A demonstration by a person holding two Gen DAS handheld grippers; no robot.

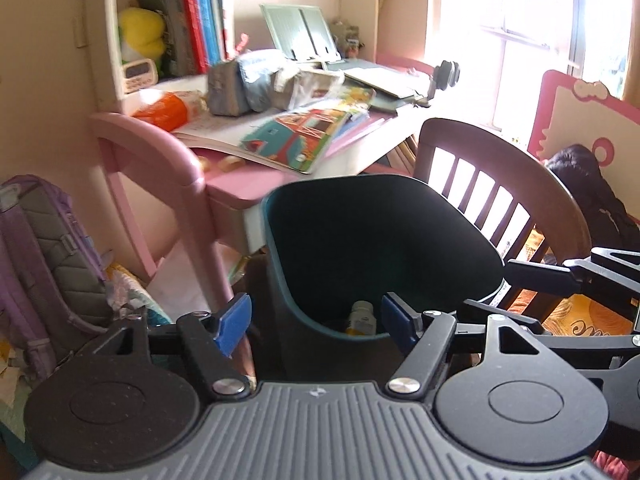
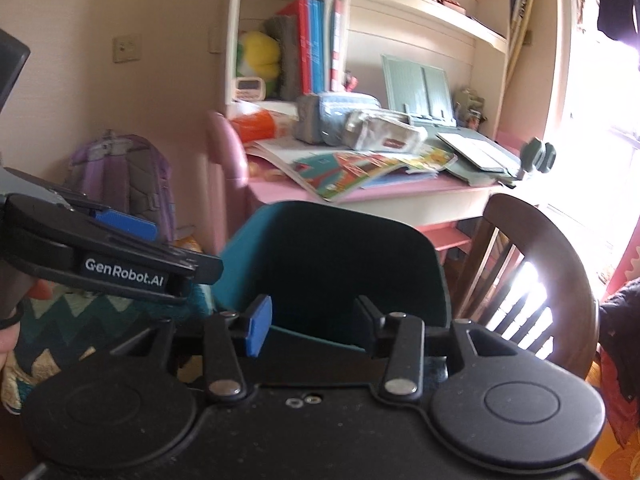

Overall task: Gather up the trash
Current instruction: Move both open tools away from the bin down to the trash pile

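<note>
Left wrist view: left tongs [image 1: 314,320] spread, nothing between the blue pads, hovering over the near rim of the teal bin [image 1: 484,240].
Bin contents: small white bottle [image 1: 361,316] lying at the bottom, near side; rest of the interior too dark to tell.
Surroundings: pink surface [image 1: 240,186] behind the bin, picture book [image 1: 296,140] overhanging its front edge, grey pouches [image 1: 256,84] behind it; dark wooden chair [image 1: 500,168] right of the bin; purple backpack [image 1: 40,248] at left.
Right edge: right tongs visible as black arms.
Right wrist view: right tongs [image 2: 314,326] spread, empty, just above the bin's [image 2: 240,248] near rim.
Bin interior: dark, contents not visible.
Left side: left tongs [image 2: 124,222] in profile beside the bin.
Background: same surface [image 2: 400,196], chair [image 2: 560,248], backpack [image 2: 120,176].
</note>
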